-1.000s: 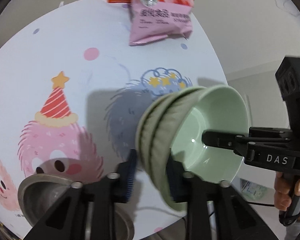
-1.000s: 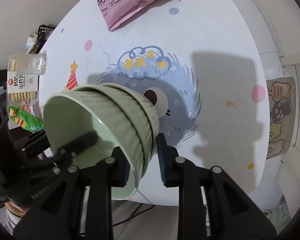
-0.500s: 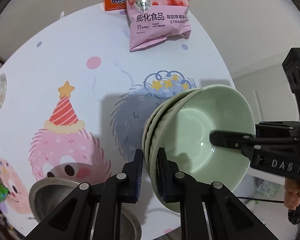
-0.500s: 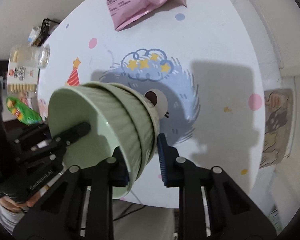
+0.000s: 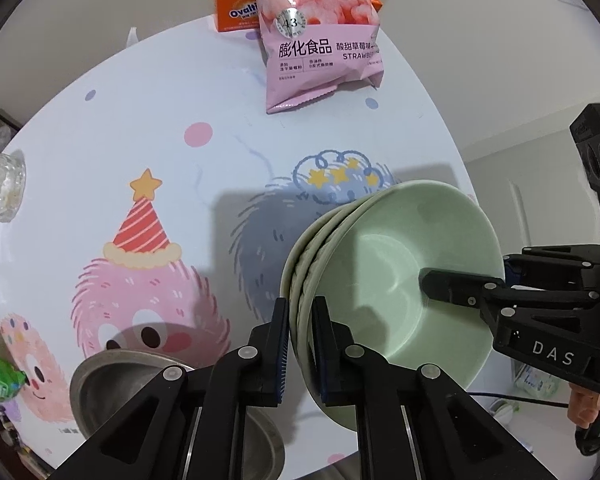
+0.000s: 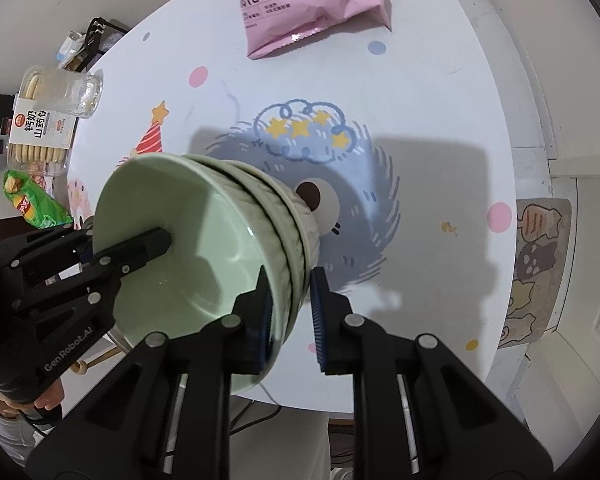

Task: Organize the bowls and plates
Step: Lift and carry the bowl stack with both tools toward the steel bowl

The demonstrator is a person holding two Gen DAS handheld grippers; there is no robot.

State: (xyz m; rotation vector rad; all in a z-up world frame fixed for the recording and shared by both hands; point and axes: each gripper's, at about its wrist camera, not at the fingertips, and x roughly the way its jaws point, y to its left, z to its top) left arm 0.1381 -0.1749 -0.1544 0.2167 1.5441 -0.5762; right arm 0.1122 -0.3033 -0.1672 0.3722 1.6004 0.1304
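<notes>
Three nested pale green bowls (image 5: 400,264) (image 6: 188,240) hang tilted on edge above the cartoon tablecloth (image 5: 100,128). My left gripper (image 5: 302,340) is shut on the stack's near rim, one pad inside the inner bowl and one on the outer wall. It also shows at the left of the right wrist view, one finger (image 6: 148,248) inside the bowl. My right gripper (image 6: 290,312) straddles the opposite rim with its jaws closing. Its inner pad lies against the inner bowl. Its outer pad stands a sliver off the outer wall.
A steel bowl (image 5: 140,392) sits on the table below my left gripper. A pink snack bag (image 5: 320,40) and an orange box (image 5: 236,10) lie at the far edge. A glass jar (image 5: 0,188), a biscuit pack (image 6: 40,136) and a green bag (image 6: 32,204) stand at the left.
The left jaws have closed from a wide gap onto the bowls' rim. The right jaws have narrowed around the other rim. The stack has stayed in nearly the same place.
</notes>
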